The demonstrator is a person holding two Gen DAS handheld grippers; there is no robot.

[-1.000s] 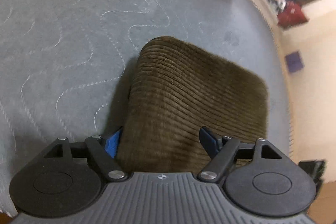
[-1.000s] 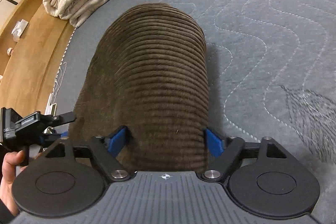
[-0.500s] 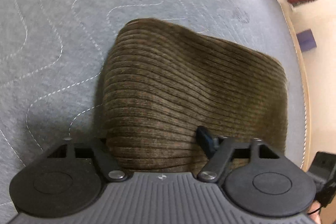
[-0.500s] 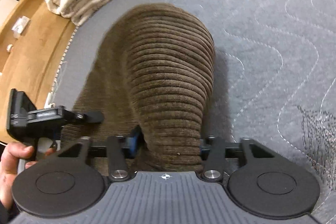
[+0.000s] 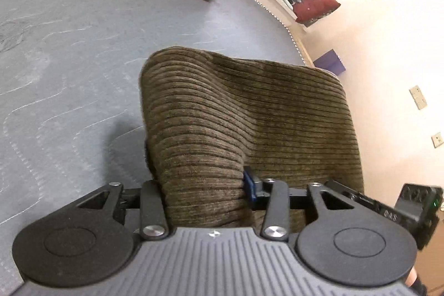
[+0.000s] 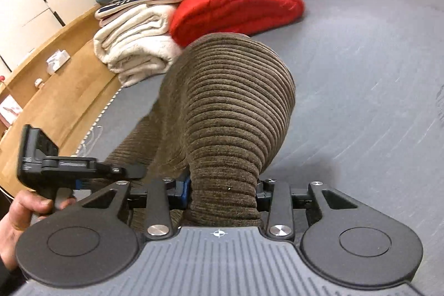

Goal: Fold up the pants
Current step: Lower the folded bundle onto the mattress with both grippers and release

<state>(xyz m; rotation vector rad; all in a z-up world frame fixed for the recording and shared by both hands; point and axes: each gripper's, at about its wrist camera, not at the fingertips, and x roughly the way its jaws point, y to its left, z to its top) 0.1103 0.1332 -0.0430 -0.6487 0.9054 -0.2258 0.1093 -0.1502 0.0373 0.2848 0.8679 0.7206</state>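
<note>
1. Above the grey quilted mattress, we hold the brown corduroy pants lifted in a bunched fold, the cloth draping forward from both grippers.
2. The left gripper is pinching a thick roll of the pants; its blue-padded fingers press the cloth from either side.
3. The right gripper is likewise clamped on a rounded bundle of the pants, which bulges upward just ahead of the fingers.
4. In the right wrist view, the left gripper body and the left hand on its handle sit at the left, just beside the cloth.
5. Beyond the pants lie a folded red blanket and a stack of cream towels, well apart from the grippers.
</note>
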